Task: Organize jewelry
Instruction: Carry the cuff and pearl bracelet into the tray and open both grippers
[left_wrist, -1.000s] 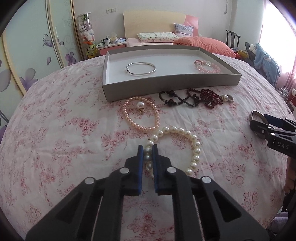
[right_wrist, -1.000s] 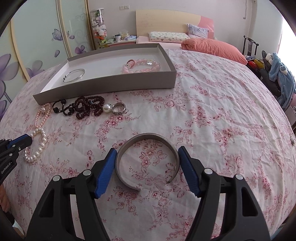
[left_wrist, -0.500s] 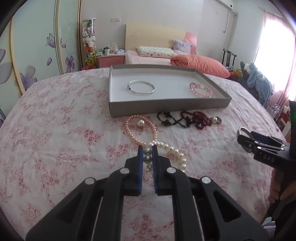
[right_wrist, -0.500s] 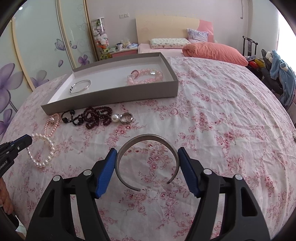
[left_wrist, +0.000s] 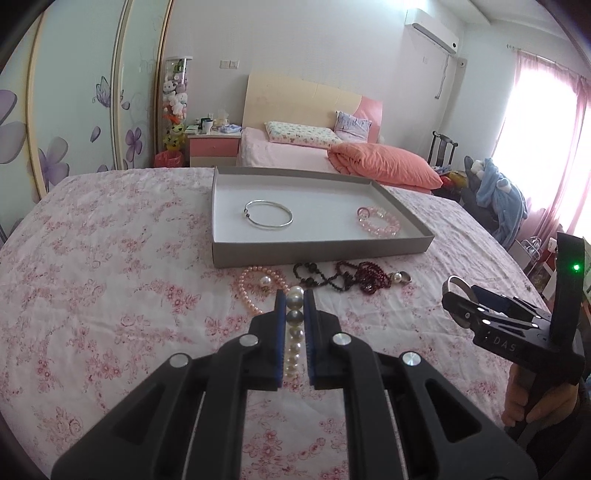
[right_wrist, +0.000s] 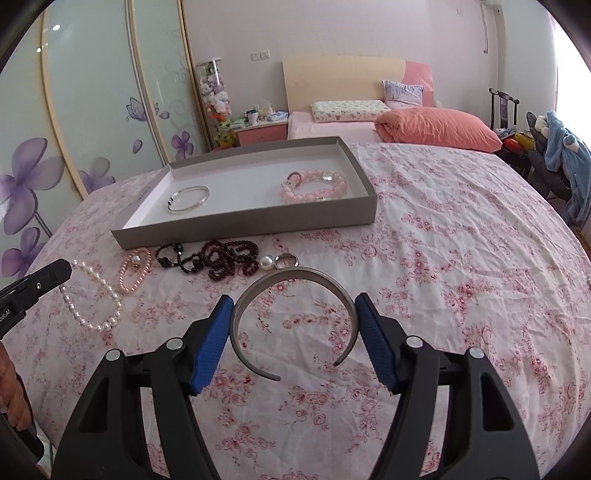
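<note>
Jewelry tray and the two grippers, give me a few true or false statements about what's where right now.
1. The left gripper is shut on the white pearl strand. True.
2. The right gripper holds the silver cuff. True.
3. The tray holds three pieces. False: only the thin silver bangle and pink bead bracelet.
4. The dark bead strands lie inside the tray. False: they lie on the bedspread in front of it.

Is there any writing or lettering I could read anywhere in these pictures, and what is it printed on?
"DAS": pale letters on the side of the black right gripper, seen from the left wrist view.
"ot.AI": a cut-off fragment on the black left gripper at the frame edge in the right wrist view; the rest is out of view.
Faint print on the grey cardboard tray rim: too small to read.
</note>
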